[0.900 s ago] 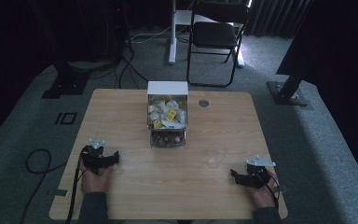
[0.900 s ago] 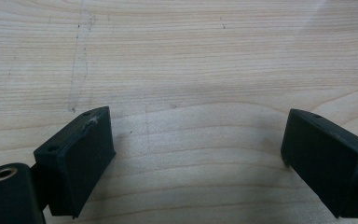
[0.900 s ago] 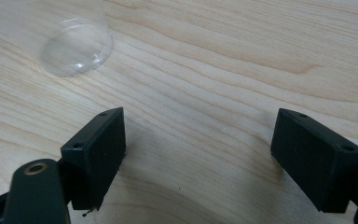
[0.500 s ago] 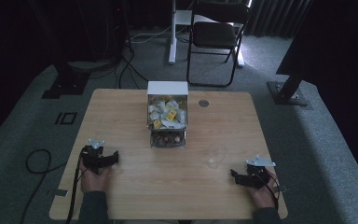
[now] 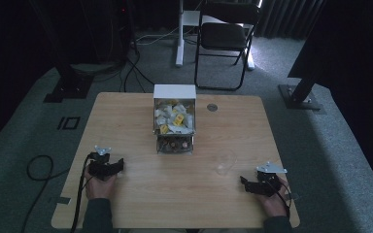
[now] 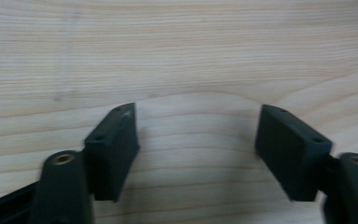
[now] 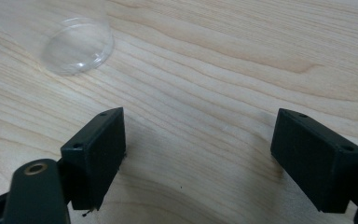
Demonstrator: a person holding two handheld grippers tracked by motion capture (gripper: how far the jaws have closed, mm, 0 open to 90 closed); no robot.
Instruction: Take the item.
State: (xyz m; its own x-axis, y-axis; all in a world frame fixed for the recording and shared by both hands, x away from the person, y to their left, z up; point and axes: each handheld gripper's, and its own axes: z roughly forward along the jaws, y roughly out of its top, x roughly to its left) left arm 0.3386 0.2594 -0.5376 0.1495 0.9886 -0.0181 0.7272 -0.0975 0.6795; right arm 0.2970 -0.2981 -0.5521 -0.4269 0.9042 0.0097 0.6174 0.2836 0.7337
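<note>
Hands at the near edge of a light wooden table (image 5: 136,116) each hold a black two-jaw gripper resting low over the wood. At near left, the left gripper (image 5: 120,164) has its jaws spread apart with only bare wood grain between them. At near right, the right gripper (image 5: 243,181) also has its jaws spread wide, holding nothing. Just beyond the right gripper, toward the table's middle, stands a clear plastic cup (image 5: 225,162), upright and apart from both grippers; its round base also shows in the right gripper view (image 7: 77,45). Farther back, at the table's centre, sits a white box (image 5: 175,92) filled with small white and yellow packets. Beyond the table stands a dark folding chair (image 5: 226,35).
</note>
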